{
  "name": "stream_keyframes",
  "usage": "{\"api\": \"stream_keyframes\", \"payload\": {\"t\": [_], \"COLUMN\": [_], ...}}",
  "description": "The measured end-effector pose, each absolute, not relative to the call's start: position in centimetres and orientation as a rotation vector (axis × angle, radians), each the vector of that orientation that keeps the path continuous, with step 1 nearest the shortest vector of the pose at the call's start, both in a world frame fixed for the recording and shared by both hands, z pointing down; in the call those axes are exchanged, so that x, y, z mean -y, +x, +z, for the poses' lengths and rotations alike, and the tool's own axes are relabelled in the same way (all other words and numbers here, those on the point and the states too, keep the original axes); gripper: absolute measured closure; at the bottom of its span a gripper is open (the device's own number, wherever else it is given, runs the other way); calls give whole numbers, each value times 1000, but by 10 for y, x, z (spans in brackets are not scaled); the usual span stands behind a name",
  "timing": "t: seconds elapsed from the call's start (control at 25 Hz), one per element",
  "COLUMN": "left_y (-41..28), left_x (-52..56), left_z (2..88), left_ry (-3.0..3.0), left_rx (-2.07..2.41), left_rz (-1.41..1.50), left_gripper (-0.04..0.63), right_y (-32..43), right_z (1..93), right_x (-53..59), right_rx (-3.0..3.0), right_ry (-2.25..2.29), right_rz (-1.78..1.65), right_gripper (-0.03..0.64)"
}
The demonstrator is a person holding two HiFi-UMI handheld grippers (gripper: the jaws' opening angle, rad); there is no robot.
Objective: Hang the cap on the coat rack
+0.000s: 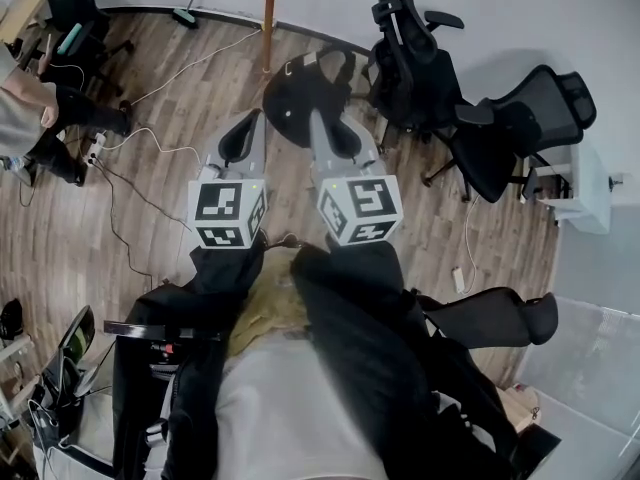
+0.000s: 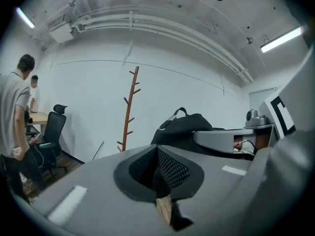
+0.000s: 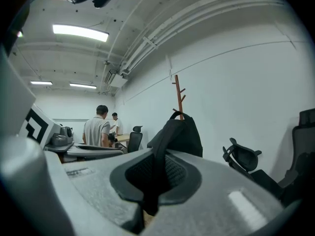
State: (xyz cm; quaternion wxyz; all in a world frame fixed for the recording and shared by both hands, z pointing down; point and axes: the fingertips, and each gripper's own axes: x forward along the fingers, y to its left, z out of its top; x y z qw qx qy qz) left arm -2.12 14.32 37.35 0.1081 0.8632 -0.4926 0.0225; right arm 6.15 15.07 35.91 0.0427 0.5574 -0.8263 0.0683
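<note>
One black cap (image 1: 300, 96) is pinched in the right tongs (image 1: 318, 118); left tongs (image 1: 250, 120) are pressed together.

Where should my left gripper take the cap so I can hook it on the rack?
Probably the cap, at its left rim just under the strap loop, coming from the left. The right gripper pinches its near edge, and the loop arches free on top; keep that clear for a coat rack peg. The left gripper is shut: open it first.
</note>
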Motion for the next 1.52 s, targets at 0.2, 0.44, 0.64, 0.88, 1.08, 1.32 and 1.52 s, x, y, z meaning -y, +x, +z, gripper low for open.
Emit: {"api": "stream_keyframes", "payload": {"t": [0.2, 0.44, 0.64, 0.88, 1.08, 1.32, 1.52], "left_y": [-46, -59, -58, -46, -25, -1, 10], "left_x": [-140, -128, -95, -35, 9, 53, 73], "left_z": [386, 408, 419, 404, 389, 382, 379], "left_ry": [2493, 2436, 2402, 2421, 2444, 2446, 2432], "left_rx": [1466, 1468, 1491, 1553, 1578, 1607, 1641], "left_rz": [76, 92, 118, 121, 107, 113, 131], "left_gripper": [598, 597, 598, 598, 598, 598, 598], "right_y": [54, 56, 67, 76, 92, 109, 116], "right_z": [372, 389, 403, 392, 379, 377, 378], "right_x": [-145, -134, -95, -35, 10, 54, 76], "right_rx": [2488, 2442, 2431, 2508, 2549, 2587, 2620], "right_ry": [1717, 1720, 1719, 1687, 1667, 1610, 1559], "right_rz": [246, 291, 345, 315, 288, 289, 309], "right_gripper": [612, 612, 611, 611, 611, 611, 611]}}
